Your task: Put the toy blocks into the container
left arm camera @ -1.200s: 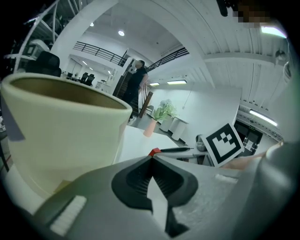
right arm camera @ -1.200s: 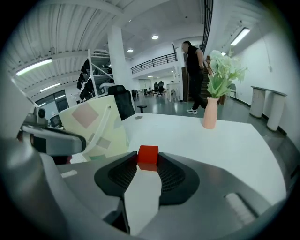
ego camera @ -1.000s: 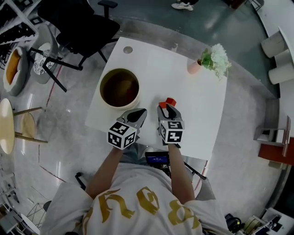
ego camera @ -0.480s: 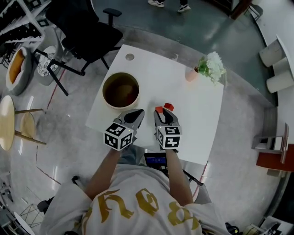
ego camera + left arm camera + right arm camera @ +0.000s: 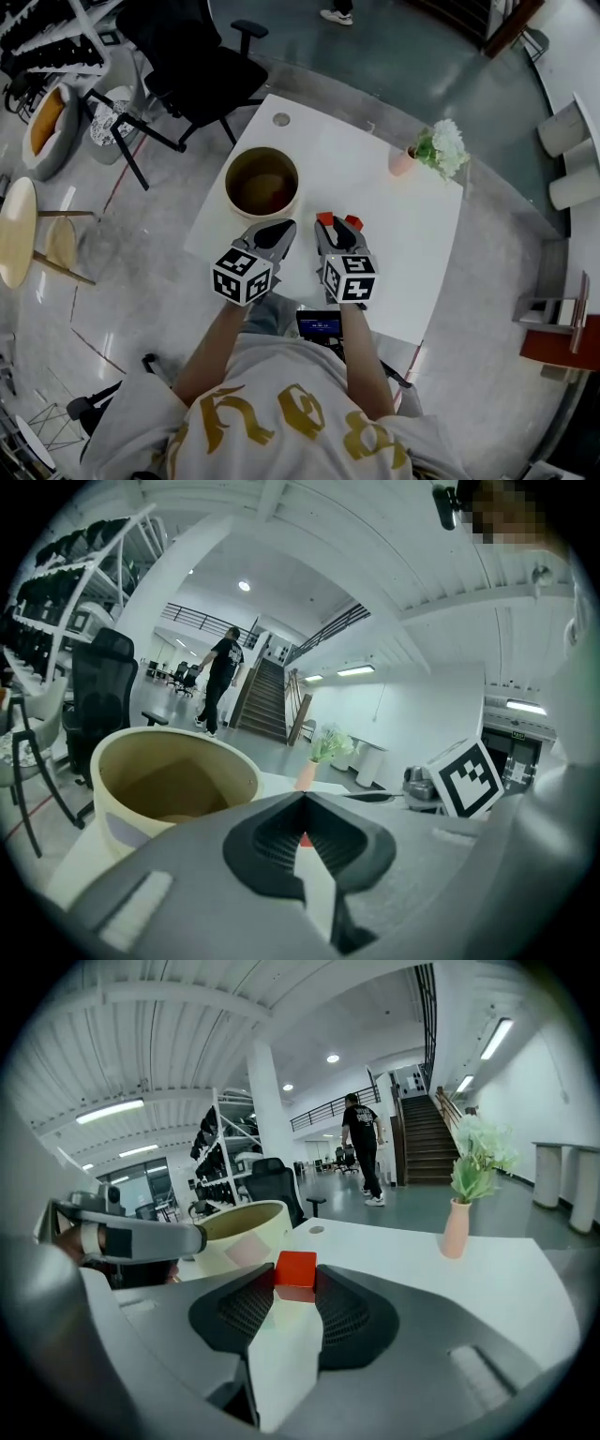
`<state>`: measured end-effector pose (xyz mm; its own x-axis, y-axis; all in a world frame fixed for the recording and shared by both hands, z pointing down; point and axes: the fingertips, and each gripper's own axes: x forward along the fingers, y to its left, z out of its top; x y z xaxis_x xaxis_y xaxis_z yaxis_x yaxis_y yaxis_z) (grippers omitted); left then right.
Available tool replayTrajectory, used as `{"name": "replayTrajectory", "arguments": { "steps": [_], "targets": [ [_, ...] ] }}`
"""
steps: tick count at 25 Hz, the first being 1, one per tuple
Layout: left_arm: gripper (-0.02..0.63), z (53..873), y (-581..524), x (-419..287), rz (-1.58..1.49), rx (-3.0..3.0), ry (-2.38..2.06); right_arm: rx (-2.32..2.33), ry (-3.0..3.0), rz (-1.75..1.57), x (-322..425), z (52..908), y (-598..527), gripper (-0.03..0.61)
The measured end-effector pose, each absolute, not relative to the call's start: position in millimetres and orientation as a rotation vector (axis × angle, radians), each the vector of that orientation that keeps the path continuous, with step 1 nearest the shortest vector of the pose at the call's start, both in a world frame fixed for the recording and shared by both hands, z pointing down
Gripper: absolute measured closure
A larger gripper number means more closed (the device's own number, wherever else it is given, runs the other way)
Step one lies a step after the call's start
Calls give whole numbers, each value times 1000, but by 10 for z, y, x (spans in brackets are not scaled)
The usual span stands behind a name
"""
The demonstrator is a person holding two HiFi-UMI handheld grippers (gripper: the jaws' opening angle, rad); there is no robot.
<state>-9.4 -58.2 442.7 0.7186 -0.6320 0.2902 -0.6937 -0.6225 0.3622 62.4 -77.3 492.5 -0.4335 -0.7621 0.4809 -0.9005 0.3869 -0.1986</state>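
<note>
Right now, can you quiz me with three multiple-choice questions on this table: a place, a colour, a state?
1. The container sits on the table's A) left side B) right side C) middle.
2. The block in the right gripper is A) blue B) red C) green.
3. The right gripper is A) open, empty B) shut on the block C) lying on the table.
A: it stands ahead of the left gripper. B: red shows between the jaws. B: both pads press it.
</note>
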Motion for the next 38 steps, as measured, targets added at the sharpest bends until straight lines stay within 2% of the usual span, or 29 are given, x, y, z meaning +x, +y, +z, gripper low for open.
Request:
{"name": "replayTrajectory", "arguments": {
  "steps": [4,17,38],
  "targets": [
    [612,4376,-607,-214,173,2473,-1040,1435,-2410,700,523,4817,-819,411],
    [612,4232,-779,-712,113,2424,-1196,1325,-2545,542,-19,4390,-1025,411],
    [612,4383,-911,-1024,123,2359,-1254,1216,-2540,491,-360,4551,-1132,410]
  ]
}}
